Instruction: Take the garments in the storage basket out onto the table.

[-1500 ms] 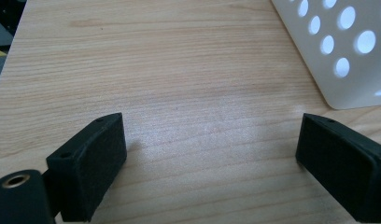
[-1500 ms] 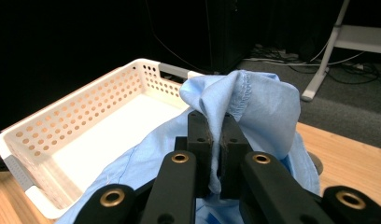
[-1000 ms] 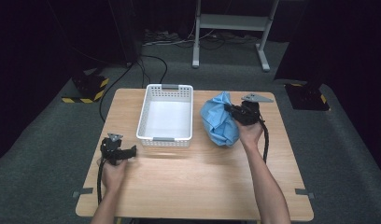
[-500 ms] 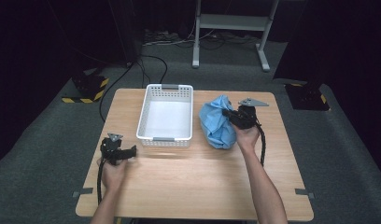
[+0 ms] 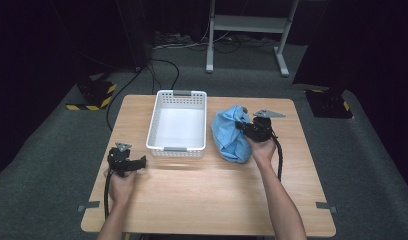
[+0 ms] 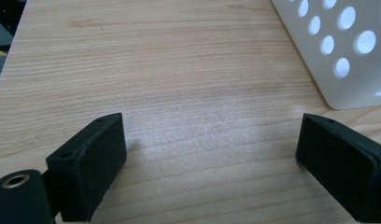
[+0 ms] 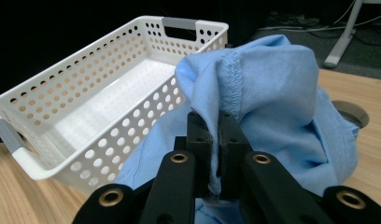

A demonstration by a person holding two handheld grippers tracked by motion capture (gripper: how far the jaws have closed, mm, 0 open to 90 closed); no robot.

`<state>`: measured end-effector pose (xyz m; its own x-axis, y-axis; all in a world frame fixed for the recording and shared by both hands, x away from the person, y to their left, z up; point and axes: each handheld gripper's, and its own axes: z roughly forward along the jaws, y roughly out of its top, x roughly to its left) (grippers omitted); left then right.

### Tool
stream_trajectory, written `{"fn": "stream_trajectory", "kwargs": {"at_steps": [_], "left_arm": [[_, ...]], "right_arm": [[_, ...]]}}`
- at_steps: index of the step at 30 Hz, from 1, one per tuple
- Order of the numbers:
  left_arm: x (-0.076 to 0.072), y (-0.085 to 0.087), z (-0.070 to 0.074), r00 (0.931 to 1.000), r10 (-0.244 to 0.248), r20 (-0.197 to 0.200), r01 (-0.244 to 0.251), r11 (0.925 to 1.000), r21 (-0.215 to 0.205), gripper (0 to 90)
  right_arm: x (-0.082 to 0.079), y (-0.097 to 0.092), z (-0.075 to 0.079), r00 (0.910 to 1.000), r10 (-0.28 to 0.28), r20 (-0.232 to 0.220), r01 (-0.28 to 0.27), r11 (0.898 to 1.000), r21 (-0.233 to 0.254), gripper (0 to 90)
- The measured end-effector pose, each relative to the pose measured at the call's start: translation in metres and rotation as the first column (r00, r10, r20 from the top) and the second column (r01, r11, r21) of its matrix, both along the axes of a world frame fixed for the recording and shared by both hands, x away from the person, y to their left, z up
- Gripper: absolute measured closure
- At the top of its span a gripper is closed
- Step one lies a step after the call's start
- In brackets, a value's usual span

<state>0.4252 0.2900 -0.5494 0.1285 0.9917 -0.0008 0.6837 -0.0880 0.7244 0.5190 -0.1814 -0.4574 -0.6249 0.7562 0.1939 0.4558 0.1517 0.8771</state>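
The blue cloth (image 5: 231, 136) lies bunched on the counter (image 5: 207, 200) toward its right half, about midway between the far and near edges, just beside the right long wall of the white basket (image 5: 177, 122). In the right gripper view a hemmed fold of the cloth (image 7: 254, 79) stands up between the black jaws, which are pressed together on it with the fabric draped to either side. So the right hand-held gripper (image 5: 244, 129) is pinching the cloth at its upper edge, with the person's right hand (image 5: 263, 150) behind it and the cable trailing toward the near right of the counter

The basket sits at the far middle of the counter, its long side running from far to near, and its floor looks bare. Its perforated wall (image 7: 118, 135) is close beside the cloth, with the grey handle at the far end

The left hand-held gripper (image 5: 127, 162) rests near the counter's left edge, toward the near side of the basket's near-left corner; its jaws are spread wide over bare wood with nothing between them, and a corner of the basket (image 6: 338, 51) shows ahead of it

Judging from this, the step in hand is carrying the gripped cloth toward the basket. The next move likely calls for lifting it high enough that the hanging fabric clears the basket's rim, shifting it across over the open floor, and only then letting go
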Motion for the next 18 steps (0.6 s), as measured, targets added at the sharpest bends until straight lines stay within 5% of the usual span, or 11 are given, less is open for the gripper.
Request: {"fn": "stream_trajectory", "kwargs": {"at_steps": [18], "left_arm": [[0.0, 0.0, 0.0, 1.0, 0.0, 0.0, 0.0, 1.0, 0.0, 8.6]], "right_arm": [[0.002, 0.014, -0.016, 0.9987, 0.031, -0.039, -0.033, 0.998, -0.045, 86.5]]}}
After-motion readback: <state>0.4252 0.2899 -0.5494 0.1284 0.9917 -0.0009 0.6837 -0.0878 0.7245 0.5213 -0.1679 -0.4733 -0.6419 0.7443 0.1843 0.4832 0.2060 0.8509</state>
